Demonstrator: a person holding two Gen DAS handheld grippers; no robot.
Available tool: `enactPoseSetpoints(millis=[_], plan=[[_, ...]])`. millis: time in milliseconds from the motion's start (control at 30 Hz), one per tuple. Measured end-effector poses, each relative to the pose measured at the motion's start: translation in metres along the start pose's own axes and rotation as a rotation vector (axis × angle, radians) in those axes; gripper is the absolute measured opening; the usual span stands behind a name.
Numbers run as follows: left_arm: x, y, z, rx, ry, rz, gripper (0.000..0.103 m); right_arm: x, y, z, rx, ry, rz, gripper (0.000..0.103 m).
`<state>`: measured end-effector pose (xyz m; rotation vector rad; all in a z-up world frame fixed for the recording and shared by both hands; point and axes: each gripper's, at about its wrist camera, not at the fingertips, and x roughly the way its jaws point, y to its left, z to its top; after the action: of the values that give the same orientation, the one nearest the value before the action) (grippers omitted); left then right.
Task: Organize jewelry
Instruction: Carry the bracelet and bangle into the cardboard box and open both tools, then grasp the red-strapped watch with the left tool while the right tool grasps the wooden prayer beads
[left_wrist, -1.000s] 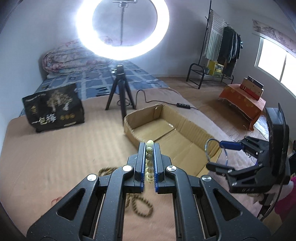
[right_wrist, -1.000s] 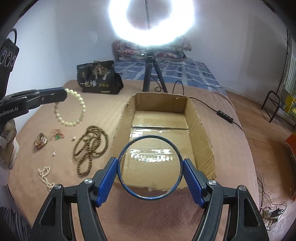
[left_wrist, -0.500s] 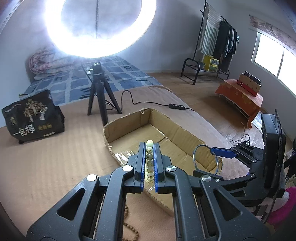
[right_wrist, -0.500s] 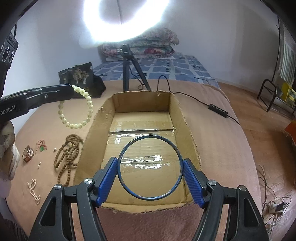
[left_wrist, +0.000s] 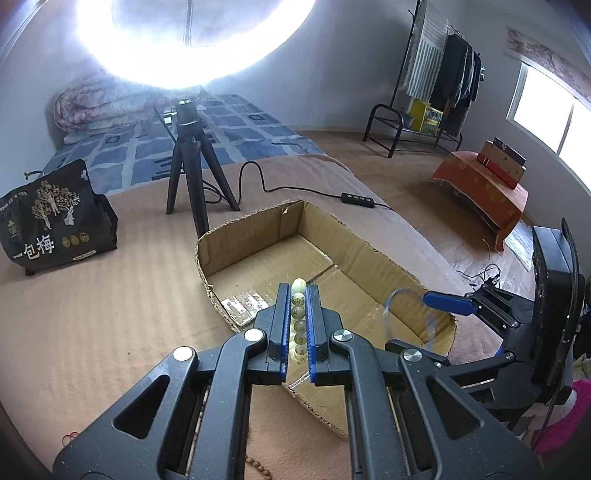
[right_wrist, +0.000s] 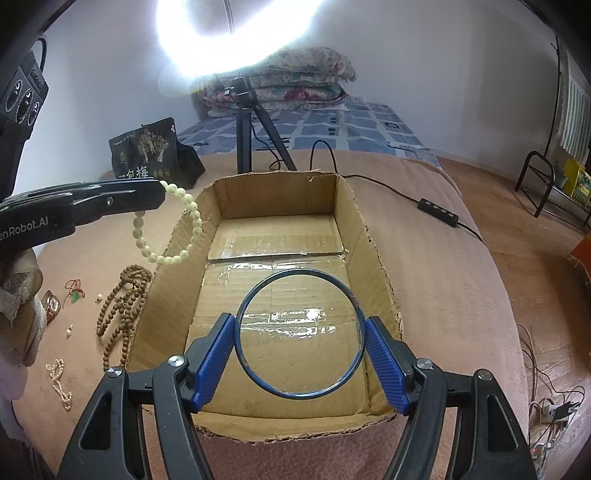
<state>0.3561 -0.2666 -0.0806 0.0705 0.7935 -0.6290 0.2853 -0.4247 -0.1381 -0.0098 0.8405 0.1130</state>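
An open cardboard box (right_wrist: 380, 266) (left_wrist: 373, 266) lies on the brown blanket. My right gripper (right_wrist: 299, 345) is shut on a thin blue bangle (right_wrist: 258, 291), held flat over the box's near end; the bangle (left_wrist: 391, 299) shows blurred in the left wrist view too. My left gripper (left_wrist: 298, 295) is shut on a pale green bead bracelet (left_wrist: 298, 286). In the right wrist view that bracelet (right_wrist: 195, 225) hangs from the left gripper (right_wrist: 160, 194) over the box's left wall.
Left of the box lie brown prayer beads (right_wrist: 118, 306), a small pearl strand (right_wrist: 59, 376), a red-corded charm (right_wrist: 75, 293) and a ring (right_wrist: 51, 304). A tripod (right_wrist: 245, 125) with a ring light stands behind the box, a black bag (right_wrist: 147, 151) to its left. A cable (right_wrist: 439, 214) crosses at right.
Both grippers moved forward and down over the box. The bead bracelet went from above the blanket to the box's left wall; the bangle now hangs inside the box's near end.
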Motion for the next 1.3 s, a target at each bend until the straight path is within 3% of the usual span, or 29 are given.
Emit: enactPoseSetpoints(millis=[133, 600, 1100, 1133, 1233, 1300], plan=[[0.005, 0.003, 0.002, -0.025, 0.019, -0.019, 0.005, -0.002, 0.001, 0.000, 0.000, -0.007, -0.007, 0.086], [-0.018, 0.006, -0.002, -0.020, -0.008, 0.012, 0.005, -0.015, 0.007, -0.001, -0.002, -0.017, -0.013, 0.086], [-0.105, 0.026, -0.012, -0.022, -0.086, 0.097, 0.006, -0.068, 0.041, 0.003, -0.054, -0.070, -0.003, 0.086], [-0.112, 0.029, -0.014, -0.023, -0.092, 0.106, 0.009, -0.072, 0.046, 0.003, -0.061, -0.075, 0.000, 0.086], [-0.135, 0.038, -0.021, -0.037, -0.120, 0.136, 0.042, -0.083, 0.057, 0.003, -0.078, -0.086, 0.010, 0.086], [-0.151, 0.045, -0.027, -0.038, -0.138, 0.156, 0.043, -0.089, 0.065, 0.003, -0.091, -0.089, 0.019, 0.086]])
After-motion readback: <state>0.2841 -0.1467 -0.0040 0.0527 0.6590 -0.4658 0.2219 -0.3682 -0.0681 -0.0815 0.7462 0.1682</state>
